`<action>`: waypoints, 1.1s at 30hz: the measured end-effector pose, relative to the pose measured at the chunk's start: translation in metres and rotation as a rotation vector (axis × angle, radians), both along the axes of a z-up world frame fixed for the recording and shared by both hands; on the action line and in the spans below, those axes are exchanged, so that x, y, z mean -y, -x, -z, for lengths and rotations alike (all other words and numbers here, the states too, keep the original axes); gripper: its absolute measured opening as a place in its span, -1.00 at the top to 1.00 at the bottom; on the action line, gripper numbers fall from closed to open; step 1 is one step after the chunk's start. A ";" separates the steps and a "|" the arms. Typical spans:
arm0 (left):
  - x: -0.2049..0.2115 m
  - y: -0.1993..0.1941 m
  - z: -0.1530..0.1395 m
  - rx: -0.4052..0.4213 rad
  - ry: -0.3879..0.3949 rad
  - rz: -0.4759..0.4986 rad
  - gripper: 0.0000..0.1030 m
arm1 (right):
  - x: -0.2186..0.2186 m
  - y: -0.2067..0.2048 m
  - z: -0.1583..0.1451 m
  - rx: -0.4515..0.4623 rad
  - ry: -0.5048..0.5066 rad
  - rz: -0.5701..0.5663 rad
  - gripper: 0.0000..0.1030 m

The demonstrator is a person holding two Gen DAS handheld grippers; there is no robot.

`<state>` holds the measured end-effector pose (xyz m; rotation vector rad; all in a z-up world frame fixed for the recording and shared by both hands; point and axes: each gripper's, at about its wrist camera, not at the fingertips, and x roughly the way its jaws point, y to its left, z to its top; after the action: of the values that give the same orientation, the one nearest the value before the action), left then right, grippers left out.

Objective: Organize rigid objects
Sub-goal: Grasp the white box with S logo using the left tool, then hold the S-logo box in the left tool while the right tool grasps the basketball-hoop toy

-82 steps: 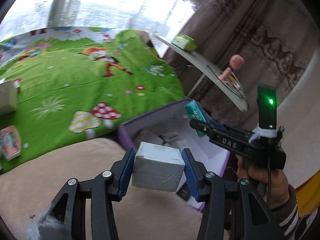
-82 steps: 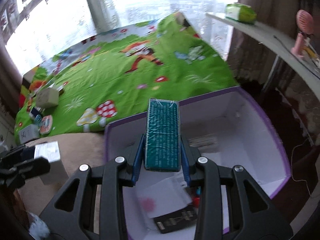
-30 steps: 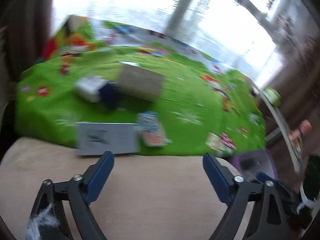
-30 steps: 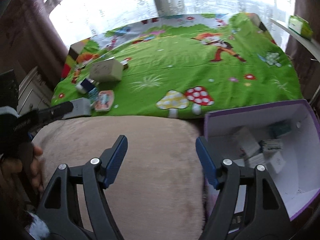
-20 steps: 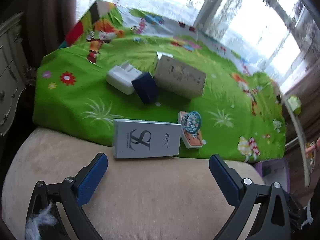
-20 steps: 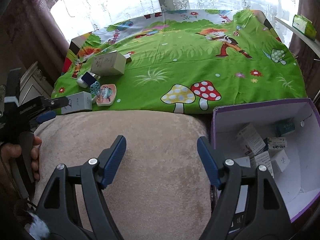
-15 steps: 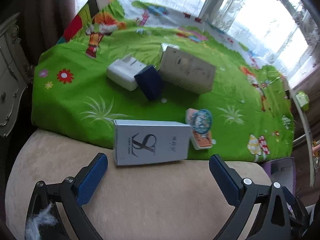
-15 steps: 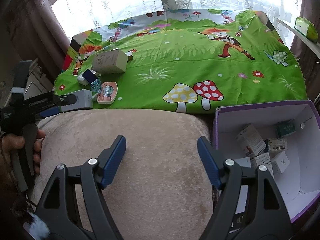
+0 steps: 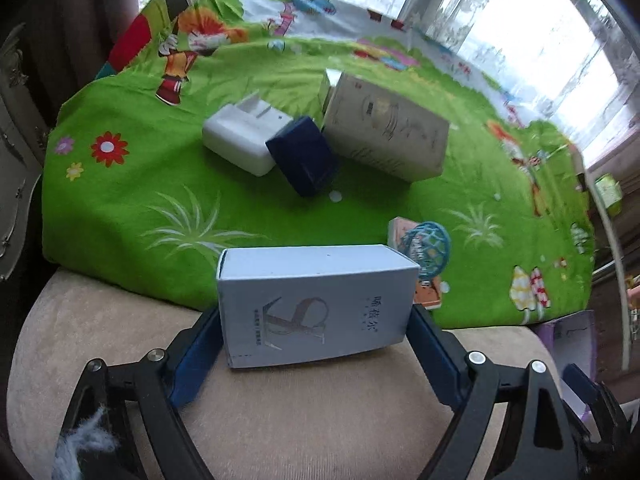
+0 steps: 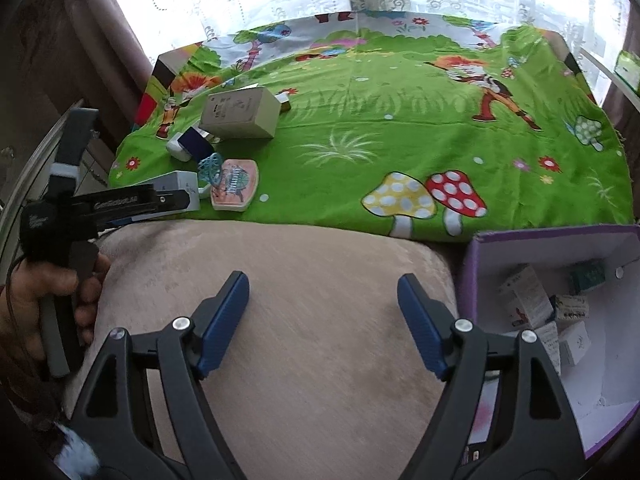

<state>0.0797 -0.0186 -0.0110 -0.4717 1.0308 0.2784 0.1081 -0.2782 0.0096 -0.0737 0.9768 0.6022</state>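
The pale grey box [image 9: 316, 308] with the silver S emblem lies at the near edge of the green cartoon cloth [image 9: 132, 200], where the cloth meets the beige cushion [image 9: 312, 420]. The left gripper [image 9: 314, 344] has just been narrowing its jaws, and the blue pads now sit against both short ends of the box. Just right of the box lies an orange packet with a blue mesh ball [image 9: 424, 252]; farther back on the cloth stand a navy cube [image 9: 304, 156], a white box [image 9: 240, 140] and a large beige carton [image 9: 388, 136]. Well right of the grey box, the right gripper [image 10: 322, 320] hangs wide and empty, its jaws lately spreading, above the cushion, beside the purple-rimmed bin [image 10: 472, 264] holding small cartons.
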 end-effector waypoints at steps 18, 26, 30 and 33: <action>-0.024 0.042 -0.035 0.200 -0.138 -0.062 -0.75 | -0.120 -0.025 -0.002 0.061 0.074 -0.178 -0.48; -0.027 0.048 -0.038 0.222 -0.157 -0.068 -0.75 | -0.162 -0.038 0.008 0.088 0.148 -0.221 -0.21; -0.024 0.048 -0.039 0.225 -0.167 -0.056 -0.75 | -0.175 -0.045 0.014 0.085 0.169 -0.235 0.06; -0.021 0.047 -0.040 0.227 -0.177 -0.044 -0.75 | -0.181 -0.046 0.020 0.061 0.175 -0.263 0.58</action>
<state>0.0329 0.0023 0.0293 -0.3564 0.7680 0.3440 0.1544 -0.0968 -0.0105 -0.3784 0.9661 0.7493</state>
